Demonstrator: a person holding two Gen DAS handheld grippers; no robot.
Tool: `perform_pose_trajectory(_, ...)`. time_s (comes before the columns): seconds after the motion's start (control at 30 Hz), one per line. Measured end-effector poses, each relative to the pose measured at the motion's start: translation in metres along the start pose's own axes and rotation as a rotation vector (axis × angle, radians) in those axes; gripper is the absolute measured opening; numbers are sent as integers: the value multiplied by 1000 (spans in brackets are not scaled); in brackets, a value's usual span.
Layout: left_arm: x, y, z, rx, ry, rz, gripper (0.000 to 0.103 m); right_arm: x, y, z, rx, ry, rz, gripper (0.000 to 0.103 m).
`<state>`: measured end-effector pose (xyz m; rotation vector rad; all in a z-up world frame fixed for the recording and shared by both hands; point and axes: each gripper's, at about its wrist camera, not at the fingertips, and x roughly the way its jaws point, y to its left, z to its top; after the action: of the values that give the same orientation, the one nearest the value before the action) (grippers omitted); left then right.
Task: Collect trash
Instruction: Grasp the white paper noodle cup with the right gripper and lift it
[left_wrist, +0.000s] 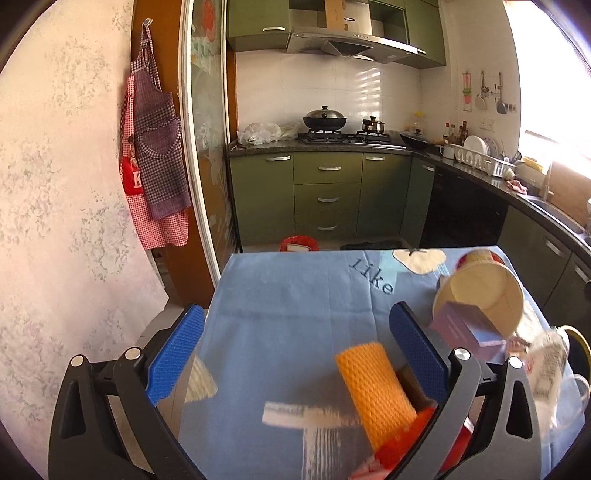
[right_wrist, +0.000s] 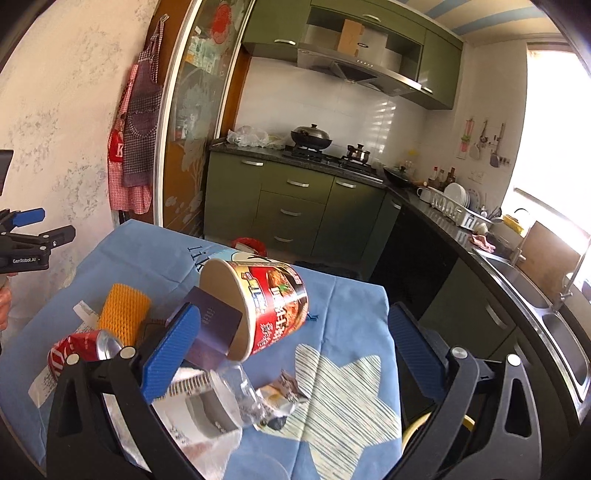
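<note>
Trash lies on a table under a blue cloth (right_wrist: 354, 306). An instant-noodle cup (right_wrist: 266, 302) lies on its side, with a purple box (right_wrist: 214, 325) at its mouth. To its left are an orange foam net (right_wrist: 123, 314) and a crushed red can (right_wrist: 81, 354). A clear plastic bottle (right_wrist: 229, 395) and a crumpled wrapper (right_wrist: 280, 395) lie nearer. My right gripper (right_wrist: 293, 349) is open above them, holding nothing. My left gripper (left_wrist: 295, 354) is open over the cloth, with the foam net (left_wrist: 376, 391) by its right finger and the cup (left_wrist: 480, 291) and box (left_wrist: 465, 328) beyond it.
A red bin (left_wrist: 299, 243) stands on the floor past the table's far edge. Green kitchen cabinets (left_wrist: 328, 195), a stove with pans and a sink counter (right_wrist: 517, 280) lie beyond. Aprons (left_wrist: 155, 166) hang on the left wall beside a glass sliding door.
</note>
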<state>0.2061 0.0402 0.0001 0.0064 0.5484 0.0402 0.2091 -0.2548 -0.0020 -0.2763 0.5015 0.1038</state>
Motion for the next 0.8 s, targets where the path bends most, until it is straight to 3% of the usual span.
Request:
perform_pose_trajectory(0.07, 18, 2, 8, -17, 5, -2, 99, 20, 12, 8, -38, 26, 6, 94)
perform_pose_trajectory(0.2, 47, 4, 10, -55, 30, -17, 99, 57, 26, 15, -98, 86, -16, 77)
perform_pose_trajectory(0.43, 71, 1, -6, -56, 62, -9, 99, 104, 35, 15, -186, 178, -114, 72)
perform_pose_trajectory(0.63, 78, -4, -15, -36, 74, -17, 99, 126, 37, 11, -238, 203, -185, 59)
perform_pose_trajectory(0.73, 79, -7, -17, -29, 82, -25, 99, 138, 38, 10, -251, 218, -208, 38)
perform_pose_trajectory(0.8, 79, -8, -19, -25, 82, -23, 99, 144, 38, 8, -247, 227, -215, 14)
